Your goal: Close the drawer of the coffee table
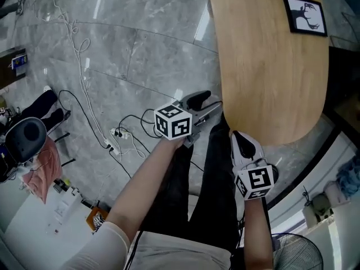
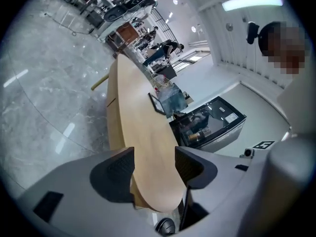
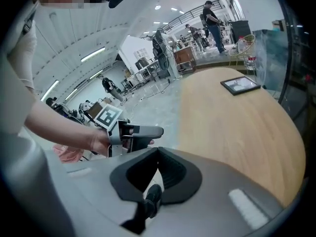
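The coffee table (image 1: 270, 66) has a long oval top of light wood; no drawer front shows in the head view. In the left gripper view its wooden side (image 2: 114, 127) runs under the top, and I cannot make out a drawer there. My left gripper (image 1: 205, 103) hangs in the air by the table's near left edge, jaws apart with nothing between them (image 2: 154, 164). My right gripper (image 1: 243, 142) is raised just off the table's near end, and its pads meet at the tips (image 3: 158, 151) on nothing. The left gripper (image 3: 148, 131) also appears in the right gripper view.
A black picture frame (image 1: 305, 14) lies on the table's far end. Cables and a power strip (image 1: 115, 133) trail over the grey marble floor at the left, beside an office chair (image 1: 25, 136). A glass-fronted cabinet (image 2: 210, 125) stands beyond the table. A fan (image 1: 298, 255) is at bottom right.
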Demonstrator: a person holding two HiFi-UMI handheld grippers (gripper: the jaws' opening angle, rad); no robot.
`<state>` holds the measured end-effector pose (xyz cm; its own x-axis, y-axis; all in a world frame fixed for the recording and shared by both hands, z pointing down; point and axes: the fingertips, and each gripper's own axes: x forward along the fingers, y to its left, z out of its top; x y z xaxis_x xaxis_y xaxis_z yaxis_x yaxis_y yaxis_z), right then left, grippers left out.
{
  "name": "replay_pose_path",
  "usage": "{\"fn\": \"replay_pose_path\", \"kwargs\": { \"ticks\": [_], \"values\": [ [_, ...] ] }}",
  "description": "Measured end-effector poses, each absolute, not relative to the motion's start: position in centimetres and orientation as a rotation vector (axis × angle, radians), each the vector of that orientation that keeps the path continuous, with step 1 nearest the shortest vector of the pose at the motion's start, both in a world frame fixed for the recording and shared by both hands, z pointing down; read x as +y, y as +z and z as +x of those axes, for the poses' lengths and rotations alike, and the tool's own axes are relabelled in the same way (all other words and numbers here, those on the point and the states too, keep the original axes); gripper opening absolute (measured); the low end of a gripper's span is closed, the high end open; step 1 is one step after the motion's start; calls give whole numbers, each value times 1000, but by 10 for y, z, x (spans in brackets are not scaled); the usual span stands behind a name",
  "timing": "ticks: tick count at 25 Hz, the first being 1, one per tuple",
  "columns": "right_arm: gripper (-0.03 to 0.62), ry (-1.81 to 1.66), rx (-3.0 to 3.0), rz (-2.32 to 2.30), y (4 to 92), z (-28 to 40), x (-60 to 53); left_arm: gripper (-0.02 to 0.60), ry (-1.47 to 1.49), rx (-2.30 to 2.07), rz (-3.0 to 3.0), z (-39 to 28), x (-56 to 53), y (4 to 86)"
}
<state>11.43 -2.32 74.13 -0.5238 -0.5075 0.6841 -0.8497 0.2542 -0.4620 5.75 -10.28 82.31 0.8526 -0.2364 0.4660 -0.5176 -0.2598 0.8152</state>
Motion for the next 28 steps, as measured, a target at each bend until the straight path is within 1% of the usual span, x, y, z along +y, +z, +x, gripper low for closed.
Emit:
{"fn": "replay_pose_path", "kwargs": {
  "ticks": [4, 7, 12, 16, 24, 28],
  "values": [
    [11, 1106, -2136, 1261, 687, 102, -30, 213, 289, -597, 1943, 36, -120, 746],
    [11, 1047, -2124, 1293, 639, 95, -38, 186, 302, -587, 2007, 25, -124, 684],
    [11, 921, -2169, 1325, 549, 86, -59, 160, 325, -574, 2115, 12, -131, 582],
    [11, 871, -2195, 1399, 487, 85, -79, 101, 294, -593, 2188, 1, -141, 511],
    [11, 783, -2268, 1481, 379, 69, -82, 25, 318, -649, 2326, -30, -127, 405],
    [11, 732, -2282, 1532, 335, 72, -71, 12, 312, -662, 2403, -40, -119, 358]
  ]
}}
